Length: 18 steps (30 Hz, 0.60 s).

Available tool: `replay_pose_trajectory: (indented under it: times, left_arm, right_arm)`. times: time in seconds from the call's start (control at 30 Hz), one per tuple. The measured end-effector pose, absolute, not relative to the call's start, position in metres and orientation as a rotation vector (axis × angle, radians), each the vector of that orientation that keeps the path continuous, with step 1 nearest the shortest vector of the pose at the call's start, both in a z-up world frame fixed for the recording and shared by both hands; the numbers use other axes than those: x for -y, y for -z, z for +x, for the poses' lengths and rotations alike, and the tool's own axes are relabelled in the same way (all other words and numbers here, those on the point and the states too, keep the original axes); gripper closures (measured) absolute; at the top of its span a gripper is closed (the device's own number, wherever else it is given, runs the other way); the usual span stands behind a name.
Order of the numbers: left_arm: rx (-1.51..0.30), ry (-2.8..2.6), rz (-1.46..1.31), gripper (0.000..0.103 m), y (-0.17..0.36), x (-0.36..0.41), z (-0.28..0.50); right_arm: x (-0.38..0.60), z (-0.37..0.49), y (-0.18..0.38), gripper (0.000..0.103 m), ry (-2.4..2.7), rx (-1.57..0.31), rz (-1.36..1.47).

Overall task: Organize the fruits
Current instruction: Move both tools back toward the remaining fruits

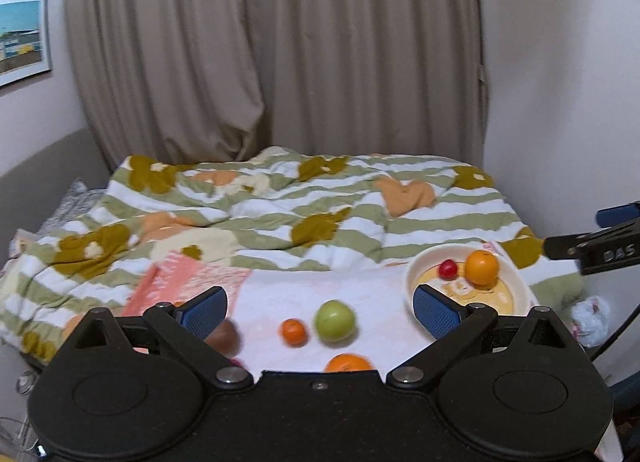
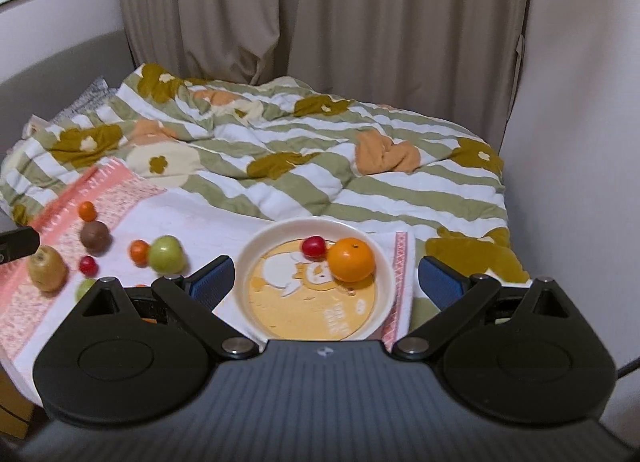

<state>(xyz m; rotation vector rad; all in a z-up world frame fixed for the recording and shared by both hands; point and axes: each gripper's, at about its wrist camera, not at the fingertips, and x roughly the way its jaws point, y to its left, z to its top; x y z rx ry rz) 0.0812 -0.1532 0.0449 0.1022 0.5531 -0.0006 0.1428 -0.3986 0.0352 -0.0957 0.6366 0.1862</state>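
Both tongs, left (image 1: pixel 320 308) and right (image 2: pixel 326 280), spread wide, holding nothing. In the bowl (image 2: pixel 384 262) at right: orange (image 2: pixel 351 259) touching small red fruit (image 2: pixel 313 246). Green apple (image 2: pixel 166 254) left, on the towel (image 2: pixel 208 222).

Left gripper (image 1: pixel 320 310) jaws wide apart, holding nothing; green apple (image 1: pixel 335 320) and small orange (image 1: pixel 294 331) between them on white cloth (image 1: pixel 280 294); bowl (image 1: pixel 516 282) at right holds orange (image 1: pixel 482 267) and red fruit (image 1: pixel 448 268); striped quilt (image 1: pixel 260 214) behind.

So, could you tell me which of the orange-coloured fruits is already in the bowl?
The large orange, resting in the bowl beside the small red fruit. The other orange-coloured fruits lie outside it on the towel.
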Motion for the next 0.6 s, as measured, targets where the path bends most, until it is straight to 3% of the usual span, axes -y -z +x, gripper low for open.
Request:
replay_pose_trajectory:
  times: [0.6]
  left_arm:
    - [-0.573, 0.014, 0.104, 0.002, -0.014, 0.000, 0.033]
  right_arm:
    - [0.268, 0.065, -0.020, 0.000, -0.095, -0.658, -0.001]
